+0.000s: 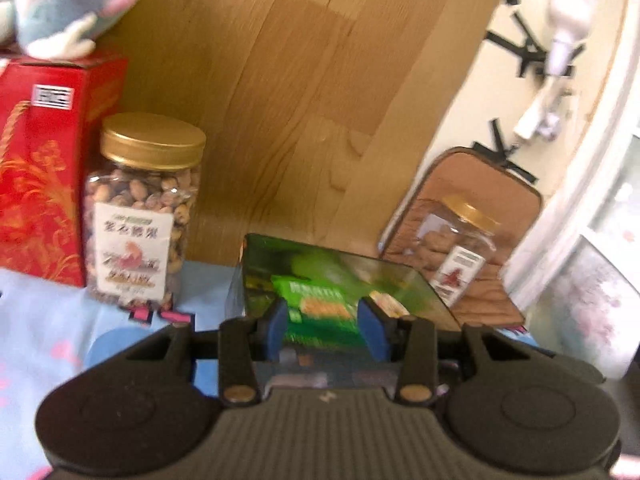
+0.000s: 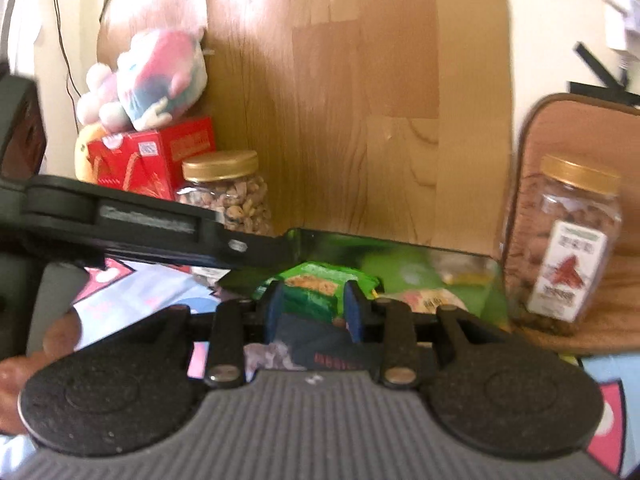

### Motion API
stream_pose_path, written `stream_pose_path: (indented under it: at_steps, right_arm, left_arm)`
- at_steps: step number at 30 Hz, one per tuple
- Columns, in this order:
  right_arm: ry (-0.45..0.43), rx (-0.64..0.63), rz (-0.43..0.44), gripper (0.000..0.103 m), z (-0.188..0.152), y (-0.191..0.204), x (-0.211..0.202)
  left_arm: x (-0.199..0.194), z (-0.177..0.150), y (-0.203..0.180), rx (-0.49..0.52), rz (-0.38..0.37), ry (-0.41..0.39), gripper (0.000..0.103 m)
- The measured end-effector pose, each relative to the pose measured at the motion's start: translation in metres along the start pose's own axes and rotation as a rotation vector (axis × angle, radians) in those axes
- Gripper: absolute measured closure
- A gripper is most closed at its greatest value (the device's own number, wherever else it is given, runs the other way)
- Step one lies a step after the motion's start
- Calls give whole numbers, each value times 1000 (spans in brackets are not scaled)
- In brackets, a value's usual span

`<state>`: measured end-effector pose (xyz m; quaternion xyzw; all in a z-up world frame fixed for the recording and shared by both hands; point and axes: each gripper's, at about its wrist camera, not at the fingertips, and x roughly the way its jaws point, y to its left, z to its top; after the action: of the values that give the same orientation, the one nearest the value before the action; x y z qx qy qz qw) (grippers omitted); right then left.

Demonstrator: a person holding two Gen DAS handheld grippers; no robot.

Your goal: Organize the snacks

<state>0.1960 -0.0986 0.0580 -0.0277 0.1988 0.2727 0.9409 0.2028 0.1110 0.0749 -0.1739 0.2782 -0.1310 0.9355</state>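
The green packet (image 1: 320,308) is held level between the closed fingers of the left gripper (image 1: 326,322) and right gripper (image 2: 314,306), and is lowered squarely into the green box (image 2: 492,280) ahead.

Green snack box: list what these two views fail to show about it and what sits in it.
- Left wrist view: the green snack box is cut low by the left gripper; motion blur smears the print on the green packet.
- Right wrist view: the box's left wall hides behind the left gripper's arm; the right gripper covers the packet's lower half, so whether either pair of jaws grips it is unclear.
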Motion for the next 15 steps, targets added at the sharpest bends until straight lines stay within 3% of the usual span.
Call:
stream_pose_path:
  at_steps: [4,10,15]
  right_arm:
    - [33,62,50,64,-20,-8,-43]
    - [160,165,141,62,-76,-13,-97]
    - [267,335,216,61,-117,-20,-133]
  left_arm:
    - [-34,-32,-3,9,-47,29,64]
    - [-55,-95,-7,16,-107,160,64]
    - [-70,-131,-4,-16,-122,207,64]
